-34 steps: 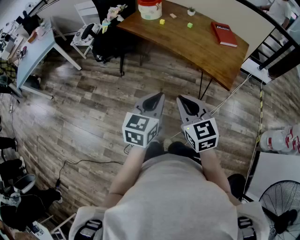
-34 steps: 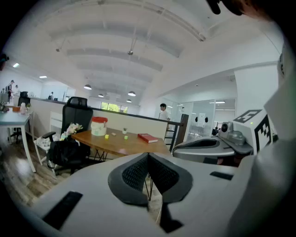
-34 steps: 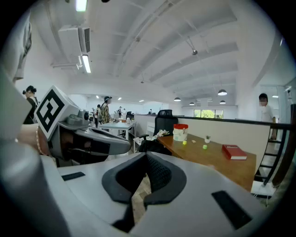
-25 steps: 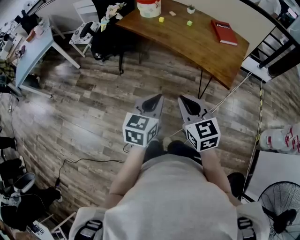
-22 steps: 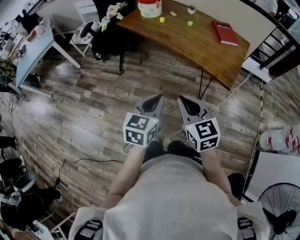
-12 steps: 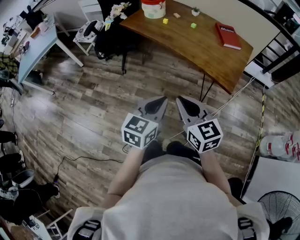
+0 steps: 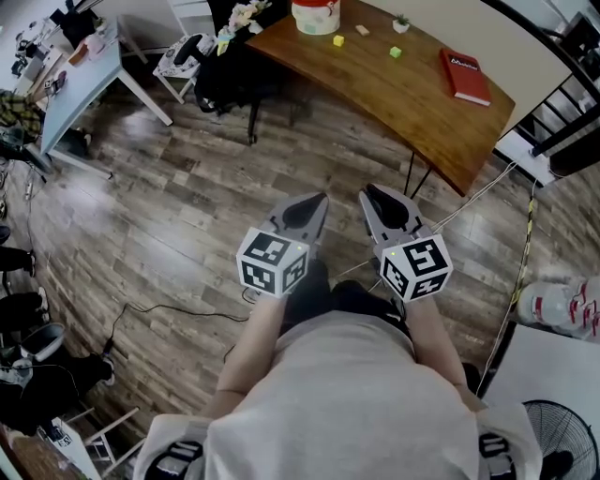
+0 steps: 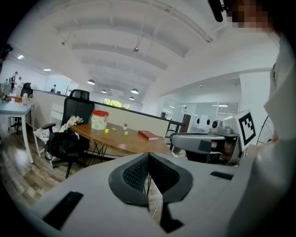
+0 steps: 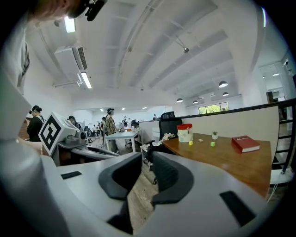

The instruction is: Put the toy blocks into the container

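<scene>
Wooden table (image 7: 412,103) across the frame's top, well apart from you. At its upper-left end stands the red-lidded container (image 7: 316,14). Mid-frame, your left gripper (image 7: 314,202) and right gripper (image 7: 375,195) are closed and empty. The yellow block (image 7: 338,40) and green block (image 7: 395,52) lie loose nearby, so all the loading seems left.

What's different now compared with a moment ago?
Little. The right hand-held gripper drifted slightly rightward, away from the left hand-held gripper. Nothing was grabbed or released; both stay shut and empty. The toy blocks, container and book still sit untouched on the far table.
</scene>
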The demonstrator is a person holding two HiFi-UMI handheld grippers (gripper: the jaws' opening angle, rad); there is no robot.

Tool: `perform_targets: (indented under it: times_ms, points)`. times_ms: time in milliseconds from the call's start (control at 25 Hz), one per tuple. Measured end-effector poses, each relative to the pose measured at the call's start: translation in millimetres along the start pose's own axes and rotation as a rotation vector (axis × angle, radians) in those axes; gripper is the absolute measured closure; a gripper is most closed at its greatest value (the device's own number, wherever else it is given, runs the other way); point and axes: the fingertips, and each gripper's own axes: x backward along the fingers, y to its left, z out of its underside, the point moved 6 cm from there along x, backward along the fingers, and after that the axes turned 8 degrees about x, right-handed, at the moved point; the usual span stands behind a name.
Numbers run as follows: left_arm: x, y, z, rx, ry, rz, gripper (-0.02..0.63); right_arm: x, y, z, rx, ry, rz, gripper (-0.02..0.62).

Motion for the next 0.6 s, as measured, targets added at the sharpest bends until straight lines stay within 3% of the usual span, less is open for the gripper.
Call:
perform_targets:
  times_ms: [40, 80, 200, 280, 600]
  points:
    - [-1.6, 3.4, -0.8, 0.001, 0.001, -0.003, 0.592, -4.1, -1.2, 0.5, -0.006, 0.002, -0.007, 0.479]
    - [-3.9, 7.2, -2.2, 0.002, 0.001, -0.005, 0.592, -8.6, -2.8, 1.1, -0.009, 0.006, -0.010, 0.435]
    - [-14.0, 20.5, -7.2, 0.005, 0.007, -0.006, 0.591, -21.1, -11.4, 3.6, -0.017, 0.008, 0.025, 0.388]
    - [-23.3, 31.2, -10.7, 0.006, 0.016, 0.001, 0.591, -28.8, -19.1, 4.3, -0.020, -0.001, 0.060, 0.323]
    - [-78.2, 103.9, -48.3, 0.004, 0.053, 0.046, 0.591, -87.7, -71.4, 6.5, -0.051, 0.019, 0.238, 0.275]
